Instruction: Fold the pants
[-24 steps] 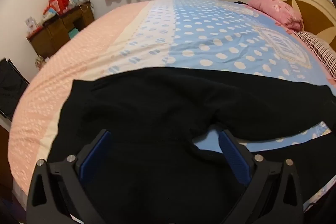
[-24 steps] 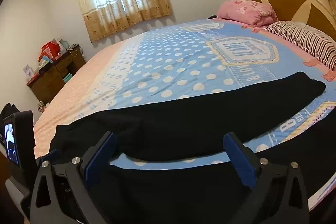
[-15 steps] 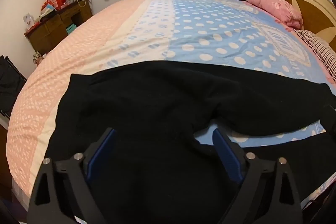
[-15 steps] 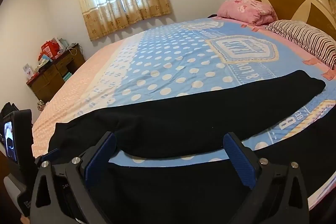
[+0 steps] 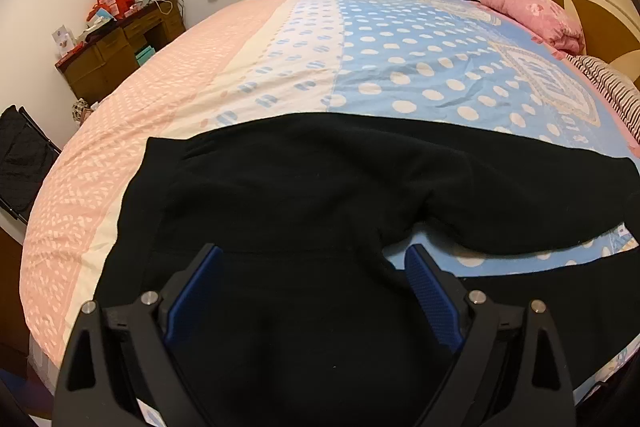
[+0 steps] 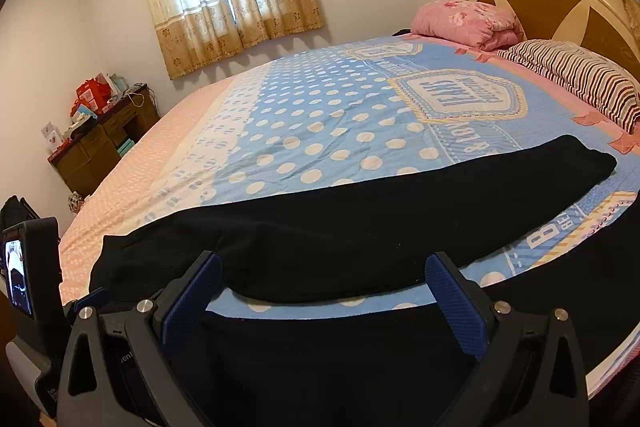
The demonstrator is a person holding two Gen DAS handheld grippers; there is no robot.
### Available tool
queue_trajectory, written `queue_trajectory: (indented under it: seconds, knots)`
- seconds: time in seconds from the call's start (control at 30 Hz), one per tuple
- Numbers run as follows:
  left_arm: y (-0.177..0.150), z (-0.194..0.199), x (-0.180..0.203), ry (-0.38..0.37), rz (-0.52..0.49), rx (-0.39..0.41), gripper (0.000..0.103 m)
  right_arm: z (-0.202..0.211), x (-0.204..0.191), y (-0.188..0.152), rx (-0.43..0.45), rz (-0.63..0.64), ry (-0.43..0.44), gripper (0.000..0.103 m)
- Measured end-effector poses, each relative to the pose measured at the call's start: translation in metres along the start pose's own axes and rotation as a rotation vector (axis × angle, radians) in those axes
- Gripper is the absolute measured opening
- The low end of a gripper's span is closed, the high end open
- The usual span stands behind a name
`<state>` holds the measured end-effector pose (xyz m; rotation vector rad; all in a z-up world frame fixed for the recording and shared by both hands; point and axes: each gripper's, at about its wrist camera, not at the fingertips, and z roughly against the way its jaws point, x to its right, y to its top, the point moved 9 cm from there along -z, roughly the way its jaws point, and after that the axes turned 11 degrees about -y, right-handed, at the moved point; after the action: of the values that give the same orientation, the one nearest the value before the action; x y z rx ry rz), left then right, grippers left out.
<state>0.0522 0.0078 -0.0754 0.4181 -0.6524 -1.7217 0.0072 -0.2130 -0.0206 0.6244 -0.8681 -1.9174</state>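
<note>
1. The left gripper point(image 5: 312, 263) is held wide apart, empty, just above the pants point(image 5: 320, 187).
2. The right gripper point(image 6: 324, 275) is likewise spread, grasping nothing.
3. The black pants are spread flat on the bed point(image 6: 320, 115), legs stretching to the right of both grippers.

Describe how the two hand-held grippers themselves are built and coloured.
Both look alike. The left hand-held gripper has a matte black frame shaped as two wedge-like arms with triangular cut-outs and round silver screws, ending in blue textured pads. The right hand-held gripper matches it, blue pads included. No hands or sleeves show.
</note>
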Motion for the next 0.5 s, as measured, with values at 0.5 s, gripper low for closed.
queue_trajectory:
  seconds: [0.5]
  knots:
    - [0.0017,0.0044,0.0008,0.005,-0.005,0.005,0.094,0.0013,-0.0003,-0.0004,-0.004,-0.006,-0.003,0.102]
